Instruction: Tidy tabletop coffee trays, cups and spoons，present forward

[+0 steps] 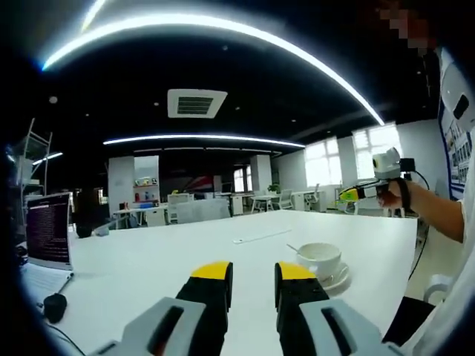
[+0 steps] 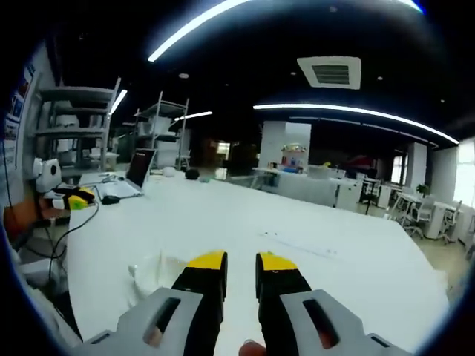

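Note:
A white coffee cup stands on a white saucer on the white table, with a spoon resting at its left rim. My left gripper hovers just left of the cup, open, with nothing between its yellow-tipped fingers. My right gripper is held in a hand beyond the table's right edge. In the right gripper view the right gripper is open and holds nothing. There the cup is a blurred white shape left of its jaws, and the left gripper is at far left.
A thin white strip lies mid-table beyond the cup. An open laptop and a black mouse with its cable sit at the table's left end. Shelving and office desks stand behind. A person's sleeve is at the right.

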Motion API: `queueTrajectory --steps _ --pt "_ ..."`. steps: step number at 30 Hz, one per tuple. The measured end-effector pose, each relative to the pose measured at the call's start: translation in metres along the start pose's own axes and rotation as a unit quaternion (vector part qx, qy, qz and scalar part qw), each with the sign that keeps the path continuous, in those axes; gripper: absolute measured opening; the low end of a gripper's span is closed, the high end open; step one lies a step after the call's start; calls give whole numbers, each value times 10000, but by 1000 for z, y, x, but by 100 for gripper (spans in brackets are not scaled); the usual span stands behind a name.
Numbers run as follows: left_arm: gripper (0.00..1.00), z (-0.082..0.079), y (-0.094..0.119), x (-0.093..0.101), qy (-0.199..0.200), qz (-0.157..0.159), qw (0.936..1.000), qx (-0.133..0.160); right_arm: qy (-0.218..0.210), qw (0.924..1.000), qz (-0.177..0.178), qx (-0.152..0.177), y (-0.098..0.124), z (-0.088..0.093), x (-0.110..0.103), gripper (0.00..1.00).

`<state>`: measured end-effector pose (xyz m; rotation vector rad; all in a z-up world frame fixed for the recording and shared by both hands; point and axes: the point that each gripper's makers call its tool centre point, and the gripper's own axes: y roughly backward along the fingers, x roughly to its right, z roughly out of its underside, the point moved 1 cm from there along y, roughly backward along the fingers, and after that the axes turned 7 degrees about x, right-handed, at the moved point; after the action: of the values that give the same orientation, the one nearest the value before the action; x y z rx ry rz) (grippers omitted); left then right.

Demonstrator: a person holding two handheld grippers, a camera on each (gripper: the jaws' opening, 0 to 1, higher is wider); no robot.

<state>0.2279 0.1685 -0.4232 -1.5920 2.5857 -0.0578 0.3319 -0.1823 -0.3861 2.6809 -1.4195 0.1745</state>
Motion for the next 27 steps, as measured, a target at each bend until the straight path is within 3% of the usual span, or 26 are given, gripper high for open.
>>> queueTrajectory --steps 3,9,13,22,27 --pt "25 1 -1 0 -79 -67 9999 33 16 9999 131 46 13 -1 9 17" --pt "25 3 -5 -5 -60 -311 9994 157 78 9965 670 496 42 -5 36 17" --pt "25 1 -4 -16 -4 -638 9975 288 -54 9928 1000 655 63 2 51 17" --pt "25 8 -6 -20 5 -852 9958 348 -420 9808 1763 715 105 42 80 19" --pt "25 9 -5 -17 70 -883 9954 353 -455 9758 2024 686 126 54 87 19"
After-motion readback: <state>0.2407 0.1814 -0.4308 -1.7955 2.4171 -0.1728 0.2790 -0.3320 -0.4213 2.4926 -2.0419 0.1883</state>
